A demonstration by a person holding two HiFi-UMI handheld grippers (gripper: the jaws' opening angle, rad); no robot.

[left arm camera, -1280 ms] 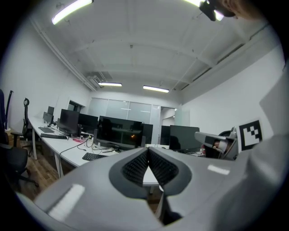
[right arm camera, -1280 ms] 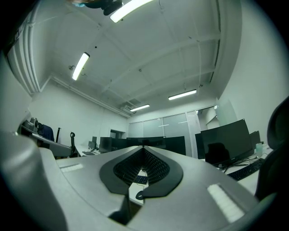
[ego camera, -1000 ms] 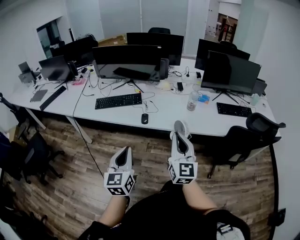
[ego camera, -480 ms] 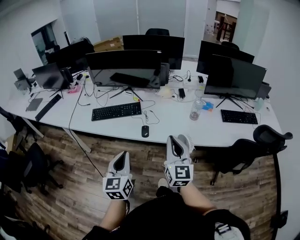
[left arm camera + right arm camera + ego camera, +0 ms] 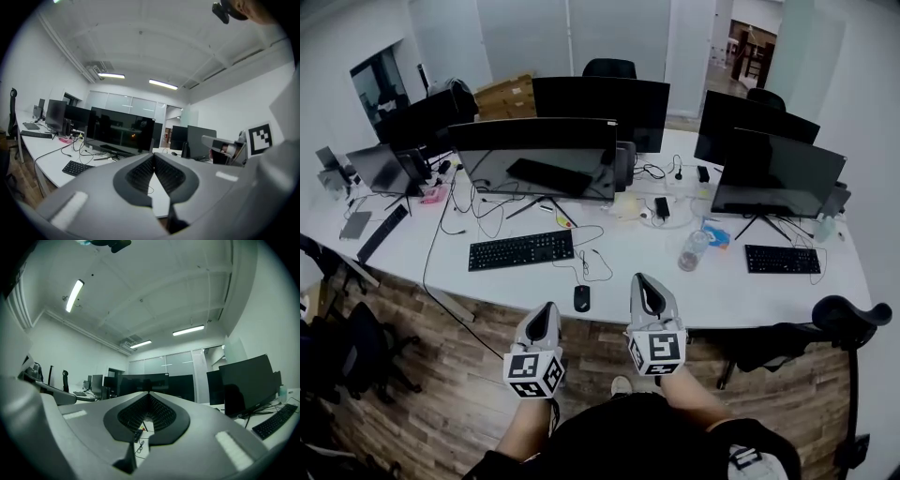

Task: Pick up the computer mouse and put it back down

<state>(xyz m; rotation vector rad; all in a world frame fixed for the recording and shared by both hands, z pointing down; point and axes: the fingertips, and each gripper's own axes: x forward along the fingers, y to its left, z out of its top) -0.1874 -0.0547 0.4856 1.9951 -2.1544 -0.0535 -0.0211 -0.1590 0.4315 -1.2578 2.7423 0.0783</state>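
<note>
I am holding my left gripper (image 5: 546,315) and right gripper (image 5: 644,287) with their jaws pressed together and nothing between them. Both are hovering at the near edge of the white desk (image 5: 741,291). The computer mouse (image 5: 581,298) is lying on that desk between their tips, touched by neither.

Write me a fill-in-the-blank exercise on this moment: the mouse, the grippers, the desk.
The computer mouse lies on the desk by the right end of the black ___.
The left gripper and the right gripper are both ___, with nothing between their jaws.
In the head view the clear bottle stands to the mouse's ___.
Missing: keyboard; shut; right.
</note>
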